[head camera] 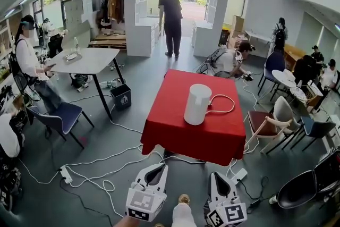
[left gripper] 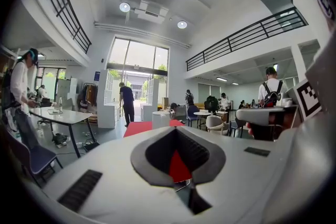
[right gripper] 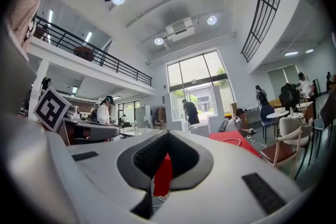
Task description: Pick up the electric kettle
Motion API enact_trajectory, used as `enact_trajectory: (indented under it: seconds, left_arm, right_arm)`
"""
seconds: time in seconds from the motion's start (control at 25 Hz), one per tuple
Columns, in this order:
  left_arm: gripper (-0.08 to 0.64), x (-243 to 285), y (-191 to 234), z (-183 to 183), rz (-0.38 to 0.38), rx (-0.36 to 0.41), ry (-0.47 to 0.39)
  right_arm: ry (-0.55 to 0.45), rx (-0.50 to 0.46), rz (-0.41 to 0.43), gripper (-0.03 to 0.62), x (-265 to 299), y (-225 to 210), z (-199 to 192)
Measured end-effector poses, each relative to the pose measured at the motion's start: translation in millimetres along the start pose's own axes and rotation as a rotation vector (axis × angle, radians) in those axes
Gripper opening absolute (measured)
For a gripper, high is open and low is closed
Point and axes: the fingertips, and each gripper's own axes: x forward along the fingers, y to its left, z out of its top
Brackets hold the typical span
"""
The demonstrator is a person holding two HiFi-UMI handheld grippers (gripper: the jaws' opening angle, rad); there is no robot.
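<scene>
Head view shows the electric kettle (head camera: 197,104) untouched on the table (head camera: 175,135) at centre, while the left hand-held gripper (head camera: 155,171) and right hand-held gripper (head camera: 218,181) at the bottom are closed and empty, so the whole pickup is not yet done.

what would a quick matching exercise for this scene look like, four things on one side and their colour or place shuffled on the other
Things:
1 electric kettle
2 tablecloth
3 cord
4 blue chair

Descriptions:
a red
b looped on the cloth, right of the kettle
c beside the white table
d white, standing upright

Pairs: 1-d, 2-a, 3-b, 4-c
</scene>
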Motion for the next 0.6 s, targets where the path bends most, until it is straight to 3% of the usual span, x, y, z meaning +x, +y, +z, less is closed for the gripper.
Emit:
enact_trajectory:
  seconds: [0.6]
  left_arm:
    - [-0.007,114,42,23,0.049,-0.001,0.01]
  right_arm:
    - [0.015,0.01,0.057,0.002,107,-74,13]
